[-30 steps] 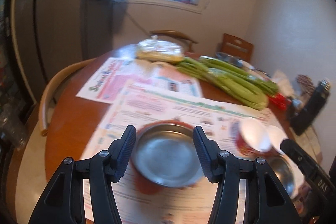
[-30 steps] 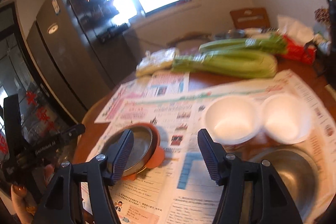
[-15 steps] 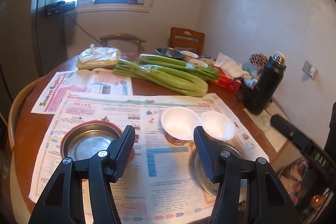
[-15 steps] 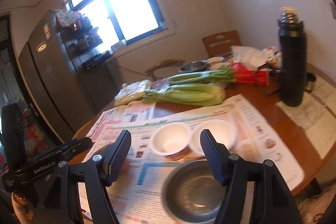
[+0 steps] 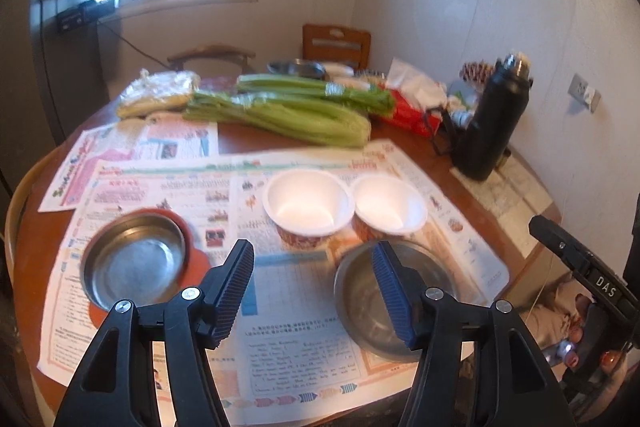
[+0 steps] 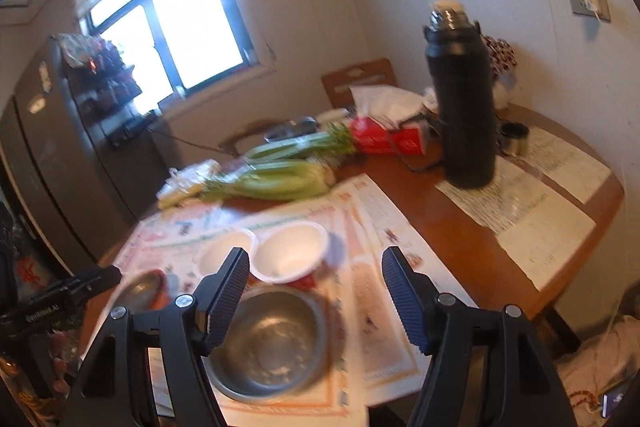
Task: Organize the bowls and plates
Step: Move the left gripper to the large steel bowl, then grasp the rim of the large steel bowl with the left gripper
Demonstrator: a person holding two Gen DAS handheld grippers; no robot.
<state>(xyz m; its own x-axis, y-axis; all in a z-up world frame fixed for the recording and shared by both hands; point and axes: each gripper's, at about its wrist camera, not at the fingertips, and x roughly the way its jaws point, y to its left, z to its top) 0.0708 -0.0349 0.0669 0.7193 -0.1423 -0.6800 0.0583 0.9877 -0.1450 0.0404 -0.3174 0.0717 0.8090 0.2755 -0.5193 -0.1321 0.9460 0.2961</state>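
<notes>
On a newspaper-covered round table, a steel bowl (image 5: 136, 263) sits on an orange plate (image 5: 190, 233) at the left. Two white bowls (image 5: 308, 199) (image 5: 390, 205) stand side by side in the middle. A larger steel bowl (image 5: 360, 291) lies near the front edge. My left gripper (image 5: 314, 279) hovers above the paper between the two steel bowls, its jaws opening with nothing between them. My right gripper (image 6: 316, 279) is open and empty, above the larger steel bowl (image 6: 268, 339) and just before a white bowl (image 6: 292, 253). Each gripper shows at the edge of the other's view.
Celery bunches (image 5: 288, 111), a wrapped food bag (image 5: 160, 93) and a red tissue box (image 6: 384, 141) lie at the back. A tall black flask (image 6: 460, 99) stands at the right. Wooden chairs (image 5: 336, 41) stand behind the table, and a dark fridge (image 6: 44, 155) at the left.
Both grippers have swung to the right: the left one off the steel bowl on the orange plate, the right one over to the larger steel bowl. Both jaws stand a little wider.
</notes>
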